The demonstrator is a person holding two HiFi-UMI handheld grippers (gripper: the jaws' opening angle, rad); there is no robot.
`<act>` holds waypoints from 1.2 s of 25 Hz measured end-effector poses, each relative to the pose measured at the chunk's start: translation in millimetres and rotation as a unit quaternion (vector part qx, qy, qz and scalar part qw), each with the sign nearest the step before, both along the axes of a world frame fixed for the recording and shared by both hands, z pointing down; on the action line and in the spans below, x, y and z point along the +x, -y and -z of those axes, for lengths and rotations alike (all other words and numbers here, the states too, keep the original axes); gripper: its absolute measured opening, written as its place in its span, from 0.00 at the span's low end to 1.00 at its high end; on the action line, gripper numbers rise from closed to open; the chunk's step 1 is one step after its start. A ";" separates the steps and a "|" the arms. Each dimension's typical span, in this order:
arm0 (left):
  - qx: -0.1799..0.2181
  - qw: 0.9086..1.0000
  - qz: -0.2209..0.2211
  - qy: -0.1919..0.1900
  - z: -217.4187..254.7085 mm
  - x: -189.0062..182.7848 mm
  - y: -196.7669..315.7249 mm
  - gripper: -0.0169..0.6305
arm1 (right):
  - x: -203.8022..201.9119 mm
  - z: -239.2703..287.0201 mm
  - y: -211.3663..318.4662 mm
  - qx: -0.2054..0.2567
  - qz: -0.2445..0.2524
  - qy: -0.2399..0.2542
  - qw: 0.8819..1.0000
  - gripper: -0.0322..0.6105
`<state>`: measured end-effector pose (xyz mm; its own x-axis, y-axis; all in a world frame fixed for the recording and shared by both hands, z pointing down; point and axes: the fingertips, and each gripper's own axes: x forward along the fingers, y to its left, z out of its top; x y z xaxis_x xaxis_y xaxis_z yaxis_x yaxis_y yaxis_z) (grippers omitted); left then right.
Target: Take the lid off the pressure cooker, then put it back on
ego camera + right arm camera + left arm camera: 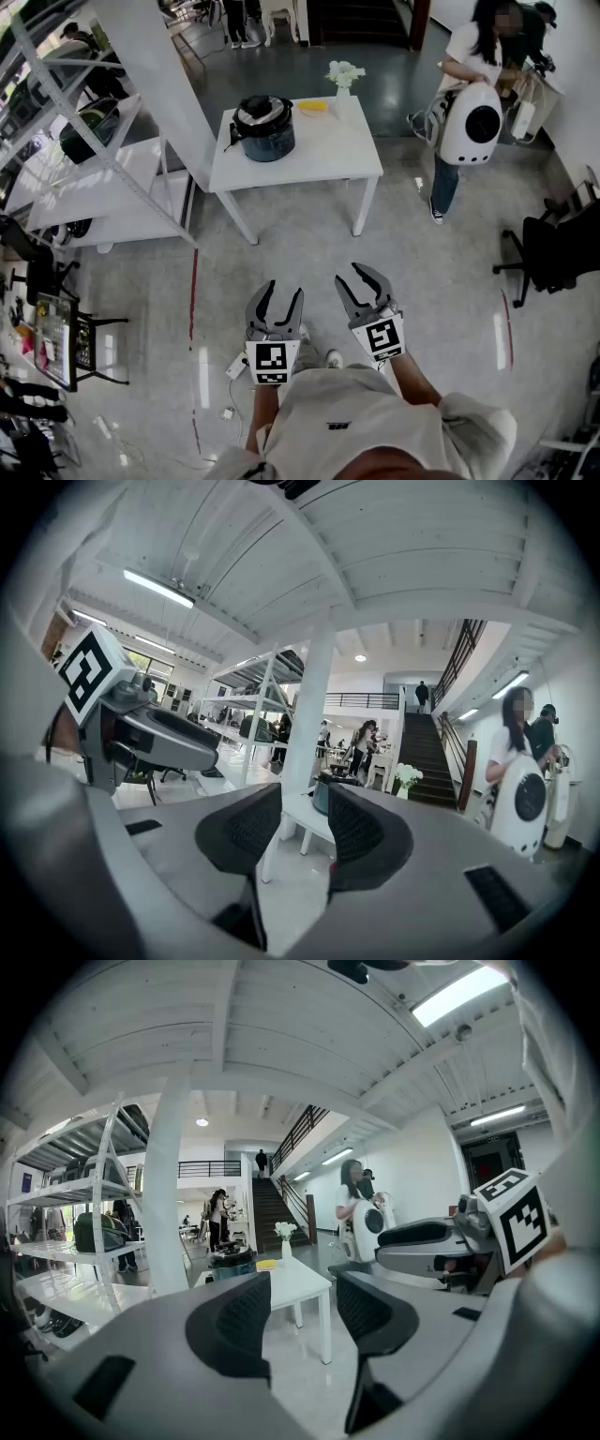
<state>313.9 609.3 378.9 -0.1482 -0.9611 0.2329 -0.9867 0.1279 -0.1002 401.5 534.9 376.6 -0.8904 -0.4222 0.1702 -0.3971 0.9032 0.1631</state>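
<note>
Nearest the lens in the head view, pale shirt point(375, 422) at the bottom edge. Just beyond it, two grippers side by side over the floor: left gripper point(284, 291) and right gripper point(361, 281), each with jaws a little apart and holding nothing. Well ahead of both, slightly toward the left gripper's side, one pressure cooker point(265, 128) on one white table point(328, 155). Stands upright, one lid point(263, 111) seated on top, dark side handle sticking out to the left. To its right, one yellow item point(313, 106) and one vase of white flowers point(344, 75).

Left gripper view: left gripper point(302, 1302) parted by a narrow gap, nothing in it. Far ahead, just left of that gap, pressure cooker point(231, 1262) upright on the table point(292, 1281).

Right gripper view: right gripper point(305, 832) narrowly parted, empty. Pressure cooker point(322, 794) seen through the gap, far off, on the table point(302, 810).
</note>
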 end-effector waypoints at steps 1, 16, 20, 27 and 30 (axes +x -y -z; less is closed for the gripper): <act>0.001 1.000 0.001 0.002 -0.1 -2.6 2.7 0.39 | -3.6 -0.7 2.7 0.007 0.005 0.004 1.000 0.26; -0.008 1.000 -0.021 -0.010 -17.4 -91.0 71.0 0.39 | -103.6 -18.3 61.8 -0.007 0.016 -0.002 1.000 0.26; -0.009 0.999 -0.036 -0.008 -15.9 -121.4 94.9 0.39 | -134.3 -17.0 83.2 -0.018 0.002 -0.008 1.000 0.26; -0.012 0.998 -0.057 -0.012 -16.4 -169.6 131.2 0.39 | -186.8 -19.6 116.8 -0.010 -0.006 -0.011 1.000 0.26; -0.010 0.998 -0.062 -0.013 -16.1 -188.3 143.5 0.39 | -206.9 -20.4 127.5 -0.005 -0.007 -0.010 1.000 0.26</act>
<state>125.7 465.8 395.0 -0.0224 -0.9669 0.2542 -0.9971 0.0032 -0.0755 194.5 407.5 397.0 -0.8813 -0.4317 0.1922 -0.4056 0.8997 0.1612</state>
